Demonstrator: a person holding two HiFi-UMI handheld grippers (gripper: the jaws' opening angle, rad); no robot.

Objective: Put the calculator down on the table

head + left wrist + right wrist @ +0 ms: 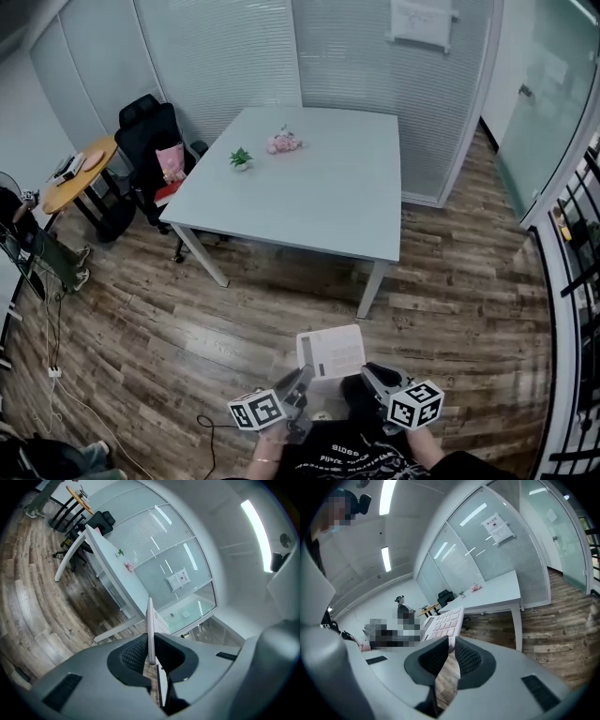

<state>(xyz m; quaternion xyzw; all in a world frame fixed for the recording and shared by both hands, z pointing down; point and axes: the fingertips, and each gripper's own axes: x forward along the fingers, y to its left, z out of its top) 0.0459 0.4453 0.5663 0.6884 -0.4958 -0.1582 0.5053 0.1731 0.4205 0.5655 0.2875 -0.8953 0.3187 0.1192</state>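
Left hand-held gripper [304, 377], right hand-held gripper [368, 373] — both nearly closed, clamping calculator [331, 351] edges.

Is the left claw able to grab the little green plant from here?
Probably not yet: the plant sits far off on the table, across the wooden floor, and the left claw is shut on the calculator.

- One calculator [330, 352].
- Two grippers: left gripper [302, 377], right gripper [368, 373].
- Two desks: white desk [319, 202], round wooden desk [61, 195].
- One potted plant [241, 158].
- One bunch of pink flowers [283, 142].
- One black office chair [148, 131].
- One wall notice [420, 21].
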